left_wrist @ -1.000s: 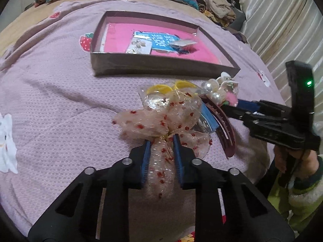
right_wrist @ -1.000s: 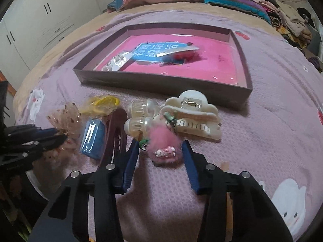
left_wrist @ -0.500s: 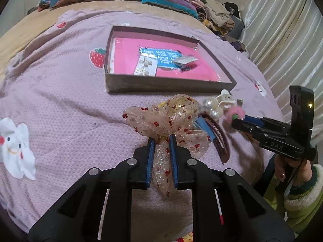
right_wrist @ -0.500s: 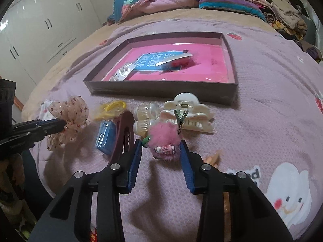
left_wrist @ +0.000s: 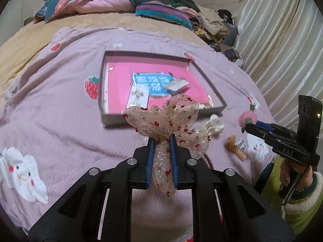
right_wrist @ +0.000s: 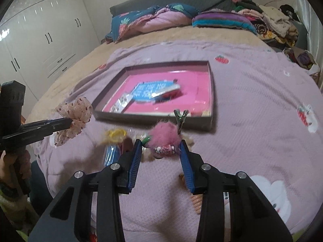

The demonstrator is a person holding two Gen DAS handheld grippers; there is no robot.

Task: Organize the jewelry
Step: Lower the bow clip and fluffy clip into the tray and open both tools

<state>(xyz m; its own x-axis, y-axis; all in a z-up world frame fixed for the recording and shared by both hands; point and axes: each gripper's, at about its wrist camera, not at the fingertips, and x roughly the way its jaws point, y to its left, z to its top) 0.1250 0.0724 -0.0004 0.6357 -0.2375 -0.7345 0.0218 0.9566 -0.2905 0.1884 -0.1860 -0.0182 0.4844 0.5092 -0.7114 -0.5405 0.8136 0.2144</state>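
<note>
Left hand-held gripper (left_wrist: 162,139) is clamped on the tails of a sheer bow (left_wrist: 161,117) w/ red dots, held up off the bed (left_wrist: 60,104), loops just in front of the near wall of the shallow box (left_wrist: 113,119). From the right-side cam the same bow (right_wrist: 74,117) hangs to the left of the box (right_wrist: 153,121), clear of the blanket.

Right hand-held gripper (right_wrist: 161,143) has its blue pads squeezed on a pink fuzzy clip (right_wrist: 165,137), metal clip end sticking up at its right side; it's lifted, near the front edge of the box. In the left cam that clip (left_wrist: 248,118) shows at the tip of the right hand-held gripper (left_wrist: 250,124), right of the box.

Box has a bright pink floor; inside lie a blue card (left_wrist: 153,82), a white earring card (left_wrist: 138,97) and a small silvery packet (left_wrist: 176,84), all toward the middle.

Between grippers and box, stuff on the blanket: yellow hair ties (right_wrist: 116,135), a blue packet (right_wrist: 111,153), a cream claw clip (left_wrist: 215,124), a tan spiral hair tie (left_wrist: 236,148). The bow blocks part of the box's near wall in the left cam.

Beyond the box: folded quilts (right_wrist: 153,24) and a heap of clothes (right_wrist: 276,24) at the head of the bed, white wardrobe (right_wrist: 40,40) on the left, curtain (left_wrist: 282,40) on the right.
</note>
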